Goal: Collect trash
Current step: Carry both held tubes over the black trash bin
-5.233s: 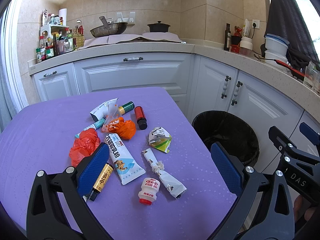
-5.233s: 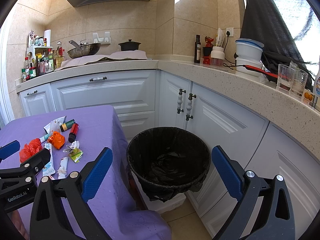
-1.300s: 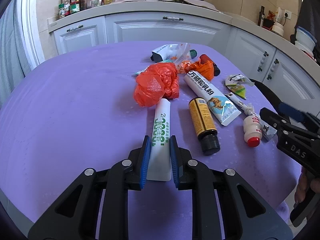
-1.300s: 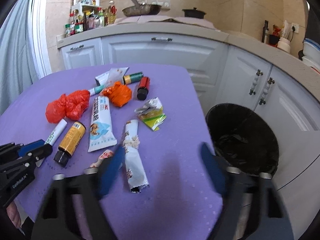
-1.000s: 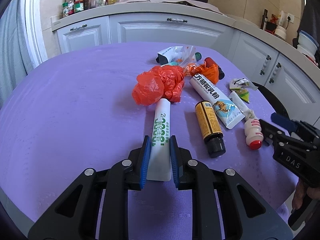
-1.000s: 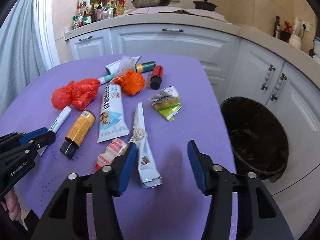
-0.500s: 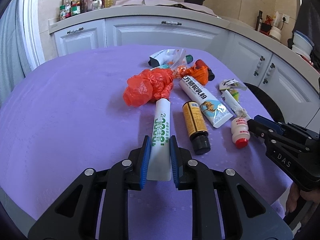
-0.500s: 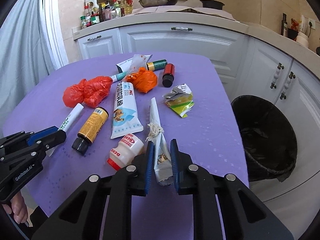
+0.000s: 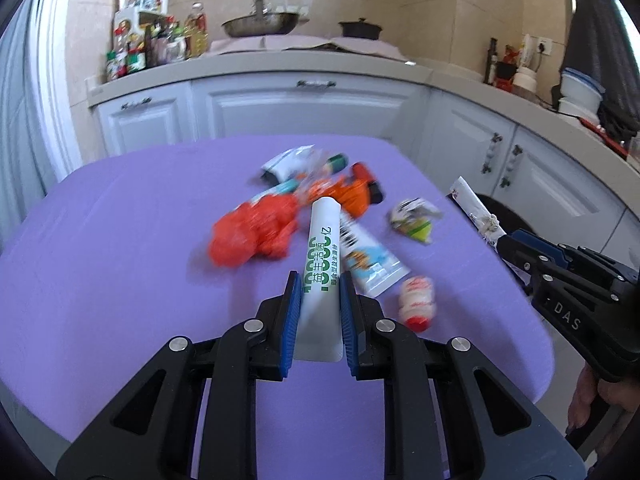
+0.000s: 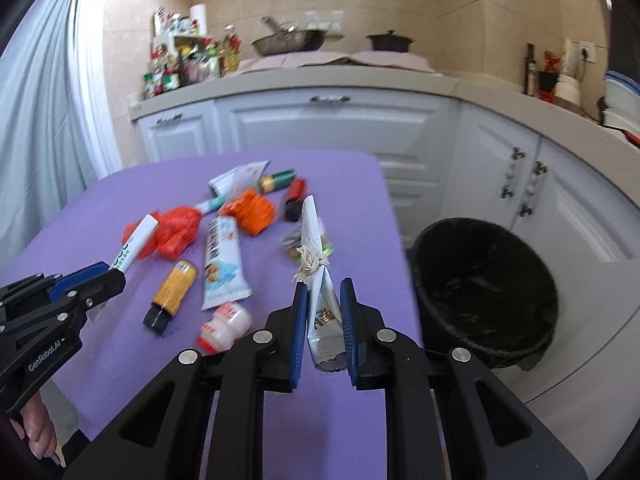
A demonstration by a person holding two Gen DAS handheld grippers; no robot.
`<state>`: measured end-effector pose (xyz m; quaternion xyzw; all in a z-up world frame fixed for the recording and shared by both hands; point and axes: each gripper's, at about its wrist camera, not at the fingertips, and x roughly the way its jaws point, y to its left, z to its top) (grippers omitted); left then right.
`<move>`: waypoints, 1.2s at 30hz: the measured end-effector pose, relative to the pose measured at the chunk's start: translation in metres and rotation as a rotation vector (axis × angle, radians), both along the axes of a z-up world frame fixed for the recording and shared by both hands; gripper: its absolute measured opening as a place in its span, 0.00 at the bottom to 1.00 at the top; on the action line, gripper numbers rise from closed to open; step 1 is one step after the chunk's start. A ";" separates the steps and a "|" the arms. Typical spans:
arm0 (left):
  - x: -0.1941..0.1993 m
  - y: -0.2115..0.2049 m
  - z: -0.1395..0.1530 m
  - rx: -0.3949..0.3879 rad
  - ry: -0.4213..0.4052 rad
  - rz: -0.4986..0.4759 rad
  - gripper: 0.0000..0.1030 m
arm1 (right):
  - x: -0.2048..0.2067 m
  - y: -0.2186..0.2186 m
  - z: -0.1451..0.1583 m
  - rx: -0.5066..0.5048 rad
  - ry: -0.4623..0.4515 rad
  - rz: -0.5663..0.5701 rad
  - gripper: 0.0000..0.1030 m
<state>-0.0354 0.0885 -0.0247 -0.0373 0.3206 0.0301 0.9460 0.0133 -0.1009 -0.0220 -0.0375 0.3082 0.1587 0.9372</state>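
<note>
My left gripper point(image 9: 319, 280) is shut on a white tube with green print point(image 9: 321, 264), lifted off the purple table point(image 9: 120, 260); the same tube point(image 10: 134, 244) shows in the right wrist view. My right gripper point(image 10: 323, 288) is shut on a long white wrapper tied with string point(image 10: 314, 240), also raised above the table; that wrapper point(image 9: 474, 210) sticks out of the right gripper at the right of the left wrist view. A black-lined trash bin point(image 10: 484, 280) stands on the floor right of the table.
Left on the table are a red plastic bag point(image 10: 176, 232), an orange bag point(image 10: 252, 208), a blue-and-white tube point(image 10: 222, 264), a yellow bottle with black cap point(image 10: 170, 292), a small white bottle with red cap point(image 10: 224, 324), a crumpled green wrapper point(image 9: 414, 220). White cabinets point(image 10: 320, 128) stand behind.
The right gripper closed on the tied wrapper and lifted it. The left gripper raised the white tube off the table; both views now look higher and farther.
</note>
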 end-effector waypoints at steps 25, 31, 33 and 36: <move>0.114 -0.151 0.012 0.027 -0.066 -0.191 0.19 | 0.056 -0.127 0.003 -0.007 -0.088 -0.362 0.17; 0.146 -0.178 0.004 0.049 -0.040 -0.200 0.19 | 0.083 -0.149 -0.009 -0.011 -0.071 -0.400 0.17; 0.157 -0.187 0.001 0.055 -0.030 -0.203 0.19 | 0.093 -0.155 -0.016 -0.012 -0.058 -0.406 0.17; 0.174 -0.199 -0.005 0.064 -0.008 -0.205 0.19 | 0.106 -0.161 -0.026 -0.014 -0.036 -0.414 0.17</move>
